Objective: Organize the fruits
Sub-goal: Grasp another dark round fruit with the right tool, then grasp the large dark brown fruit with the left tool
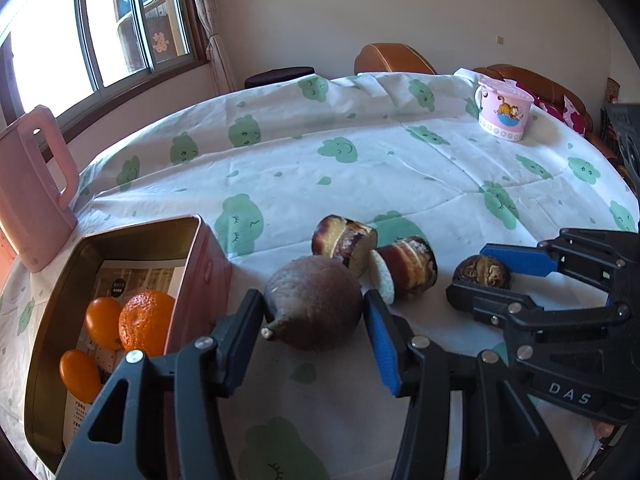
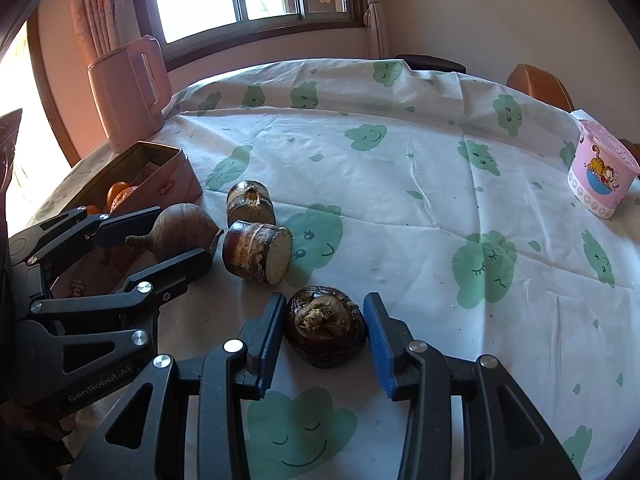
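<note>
**Both claws set around brown fruit on the counter**

My left claw straddles the big round brown fruit, the one with a stubby stem pointing near-left. Both pads sit right against its sides, so I read it as pinched, with the fruit resting on the counter and its cloth of green smiling clouds.

My right claw is set around the small dark wrinkled fruit. The left pad touches it; on the right a thin gap shows between the blue pad and the skin, so this claw is spread a little and not gripping. That fruit also lies on the cloth, to the right of the big one.

Just beyond the two, between them, lie two short brown cut pieces on their sides, touching each other, pale cut faces showing.

To the left of the big fruit stands an open pink tin, just beside it. Inside are three oranges on a printed paper sheet. A pink jug stands at the far-left edge behind the tin. Far right, well apart from everything, sits a pink cartoon mug with its lid on.
</note>
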A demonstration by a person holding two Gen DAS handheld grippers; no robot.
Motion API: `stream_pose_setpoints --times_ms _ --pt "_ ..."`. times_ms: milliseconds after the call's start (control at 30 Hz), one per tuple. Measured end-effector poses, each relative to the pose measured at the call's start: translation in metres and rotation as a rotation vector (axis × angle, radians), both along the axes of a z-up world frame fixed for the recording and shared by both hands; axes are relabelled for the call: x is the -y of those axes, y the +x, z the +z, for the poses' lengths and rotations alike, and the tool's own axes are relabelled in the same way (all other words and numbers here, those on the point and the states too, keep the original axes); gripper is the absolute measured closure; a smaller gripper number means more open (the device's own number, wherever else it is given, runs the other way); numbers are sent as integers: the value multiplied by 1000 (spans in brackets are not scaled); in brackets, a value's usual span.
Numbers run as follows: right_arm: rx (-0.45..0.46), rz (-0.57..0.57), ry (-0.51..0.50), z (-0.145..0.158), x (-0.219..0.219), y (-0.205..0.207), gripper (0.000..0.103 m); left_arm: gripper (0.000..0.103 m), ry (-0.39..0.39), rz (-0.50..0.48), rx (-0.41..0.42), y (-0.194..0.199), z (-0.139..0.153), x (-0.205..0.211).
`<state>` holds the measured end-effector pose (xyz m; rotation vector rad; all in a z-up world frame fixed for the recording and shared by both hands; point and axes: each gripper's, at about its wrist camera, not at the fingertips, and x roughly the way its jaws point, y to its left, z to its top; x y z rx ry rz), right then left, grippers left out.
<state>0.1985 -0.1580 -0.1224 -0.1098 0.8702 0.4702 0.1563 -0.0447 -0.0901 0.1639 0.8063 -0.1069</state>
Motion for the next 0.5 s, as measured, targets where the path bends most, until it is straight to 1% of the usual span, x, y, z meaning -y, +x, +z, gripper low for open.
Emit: stream_pose_setpoints --times_ms 100,267,500 --pt "4 -4 -5 0 0 0 60 51 11 -12 1 1 -1 3" --pt "23 -13 14 3 4 -3 61 51 -17 -21 10 -1 1 1" --pt "60 -13 38 8 7 -8 61 51 -54 -3 67 -11 9 -7"
